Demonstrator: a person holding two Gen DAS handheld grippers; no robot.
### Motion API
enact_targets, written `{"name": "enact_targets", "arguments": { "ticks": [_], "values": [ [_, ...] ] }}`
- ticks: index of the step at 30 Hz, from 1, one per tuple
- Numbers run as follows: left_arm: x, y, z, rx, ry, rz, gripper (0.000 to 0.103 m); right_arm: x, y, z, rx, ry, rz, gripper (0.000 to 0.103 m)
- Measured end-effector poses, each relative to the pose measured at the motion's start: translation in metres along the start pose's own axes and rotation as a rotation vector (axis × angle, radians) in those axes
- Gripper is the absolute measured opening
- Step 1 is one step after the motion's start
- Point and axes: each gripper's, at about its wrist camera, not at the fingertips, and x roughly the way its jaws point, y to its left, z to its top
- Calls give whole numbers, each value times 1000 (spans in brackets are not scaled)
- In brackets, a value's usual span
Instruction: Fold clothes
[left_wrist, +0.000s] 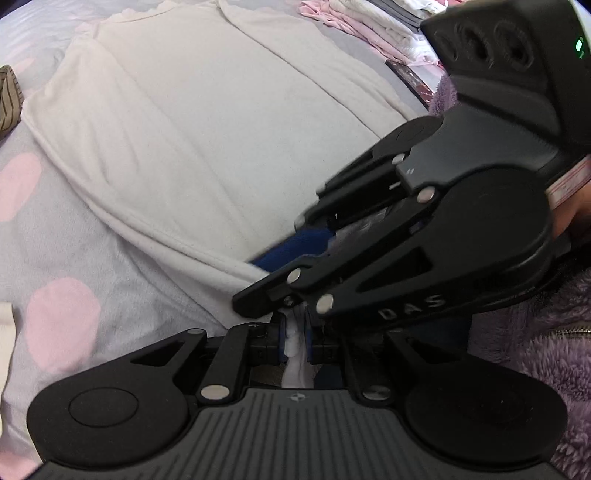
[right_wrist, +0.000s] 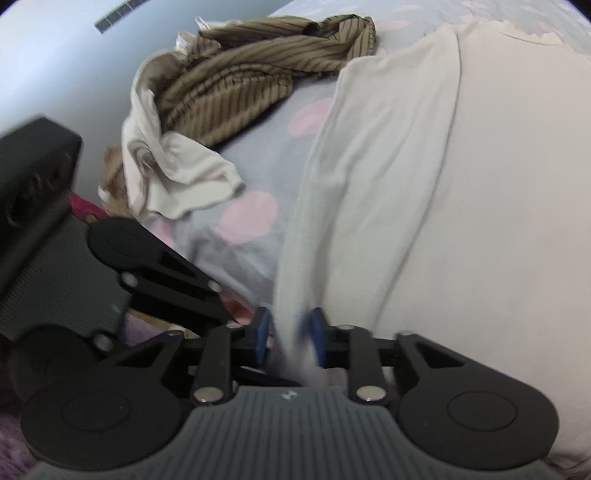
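A: Your left gripper (left_wrist: 295, 341) pinches the near hem of the cream garment (left_wrist: 207, 129). The right gripper (right_wrist: 288, 338)?

B: Yours has that hem between its blue pads (right_wrist: 261, 334), nearly together; the blur hides whether they press it. The garment lies flat on the spotted bedsheet (right_wrist: 251, 221), the striped brown cloth (right_wrist: 258, 81) beyond.

I count two grippers: my left gripper (left_wrist: 295, 341) and right gripper (right_wrist: 290, 334). One cream garment (left_wrist: 207, 140) lies spread on one bedspread (left_wrist: 62, 266). I see one striped cloth (right_wrist: 258, 74), one small cream cloth (right_wrist: 177, 184), and one pile (left_wrist: 369, 26) of pink and white laundry, count unclear.
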Motion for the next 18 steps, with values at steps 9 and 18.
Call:
{"name": "enact_targets", "arguments": {
  "ticks": [9, 18],
  "values": [
    [-41, 47, 17, -55, 19, 30, 27, -2, -15, 0, 23, 8, -14, 10],
    [-41, 132, 67, -368, -214, 131, 44, -3, -21, 1, 24, 21, 14, 10]
  ]
}}
